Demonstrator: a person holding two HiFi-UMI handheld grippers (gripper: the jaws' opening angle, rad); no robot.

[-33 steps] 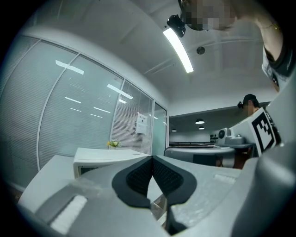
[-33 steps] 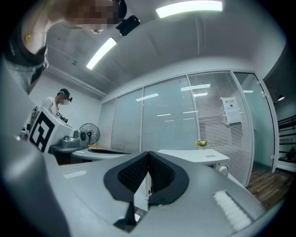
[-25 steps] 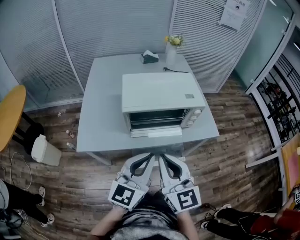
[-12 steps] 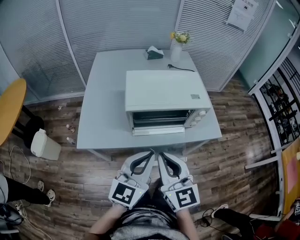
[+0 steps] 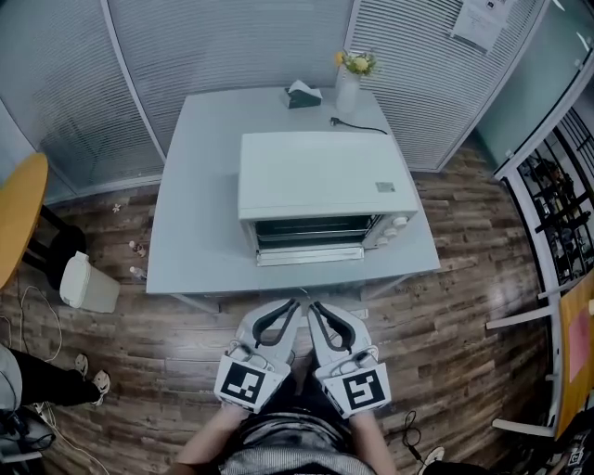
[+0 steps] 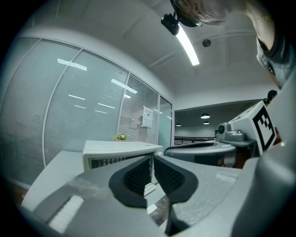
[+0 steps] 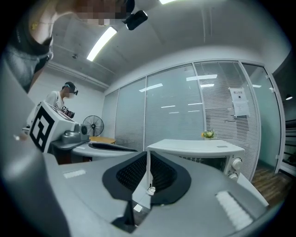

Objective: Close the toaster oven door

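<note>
Toaster oven [image 5: 320, 176]: cavity dark from the head view, contents not readable. Door [image 5: 309, 255] shows only as a pale strip along the near front; its angle is unclear. Knobs [image 5: 394, 227] at right front too small to read. Small dark box [image 5: 303, 94] at far edge of grey table [image 5: 195, 213]: cannot tell what it is. Paper sheet [image 5: 481, 20], far right, cut by top edge, print illegible. Yellow table [image 5: 17, 223], left, cut by the edge. Someone's legs [image 5: 37, 378], near left; body out of frame.
</note>
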